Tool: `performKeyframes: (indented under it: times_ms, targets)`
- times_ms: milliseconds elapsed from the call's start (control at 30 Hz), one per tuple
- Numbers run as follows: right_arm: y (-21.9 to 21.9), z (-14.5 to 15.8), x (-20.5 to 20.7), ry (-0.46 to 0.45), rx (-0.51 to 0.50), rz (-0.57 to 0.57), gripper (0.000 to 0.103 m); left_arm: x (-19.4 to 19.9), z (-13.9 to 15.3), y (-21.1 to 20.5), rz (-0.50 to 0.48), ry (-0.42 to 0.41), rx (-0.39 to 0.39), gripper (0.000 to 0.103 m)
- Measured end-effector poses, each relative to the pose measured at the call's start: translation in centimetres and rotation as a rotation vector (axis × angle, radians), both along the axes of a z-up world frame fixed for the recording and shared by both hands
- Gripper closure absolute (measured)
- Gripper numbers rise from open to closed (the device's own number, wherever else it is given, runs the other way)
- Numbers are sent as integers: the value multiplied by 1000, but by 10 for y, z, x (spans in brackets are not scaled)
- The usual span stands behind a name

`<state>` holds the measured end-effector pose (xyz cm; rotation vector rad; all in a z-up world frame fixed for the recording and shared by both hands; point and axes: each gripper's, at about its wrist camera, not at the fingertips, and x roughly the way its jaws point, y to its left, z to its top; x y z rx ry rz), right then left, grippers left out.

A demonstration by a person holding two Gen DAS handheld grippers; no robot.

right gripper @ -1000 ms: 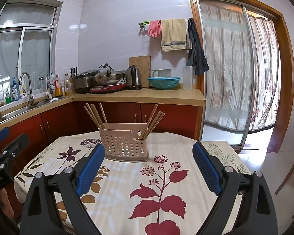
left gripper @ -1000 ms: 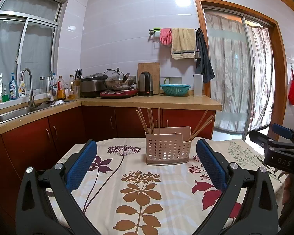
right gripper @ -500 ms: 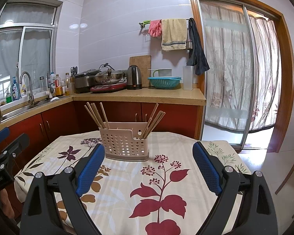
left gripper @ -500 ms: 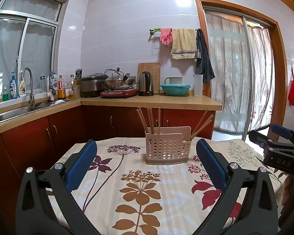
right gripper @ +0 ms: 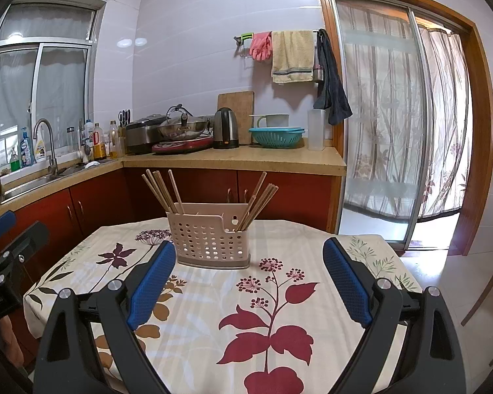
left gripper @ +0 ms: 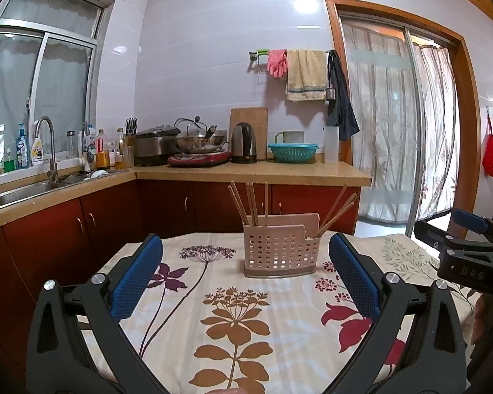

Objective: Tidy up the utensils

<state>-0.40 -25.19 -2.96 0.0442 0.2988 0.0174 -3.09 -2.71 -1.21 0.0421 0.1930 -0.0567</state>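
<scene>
A pink perforated plastic utensil holder is standing upright on the table with the floral tablecloth. Two bunches of brown wooden chopsticks are leaning out of the holder's left and right compartments. The left gripper is hovering in front of the holder, its fingers spread apart and grasping nothing. The right gripper is hovering near the holder too, also released and empty.

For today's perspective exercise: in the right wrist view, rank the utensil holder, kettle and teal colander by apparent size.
1. Utensil holder, largest, though nearest the camera.
2. Teal colander and kettle: too alike to rank; the colander is wider, the kettle taller.
</scene>
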Motion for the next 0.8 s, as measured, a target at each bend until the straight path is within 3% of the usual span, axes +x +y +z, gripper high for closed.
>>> performKeyframes:
  times_ms: [800]
  targets:
    - [7, -13, -6, 14, -3, 8, 14, 4, -5, -3, -48, -6, -6, 4]
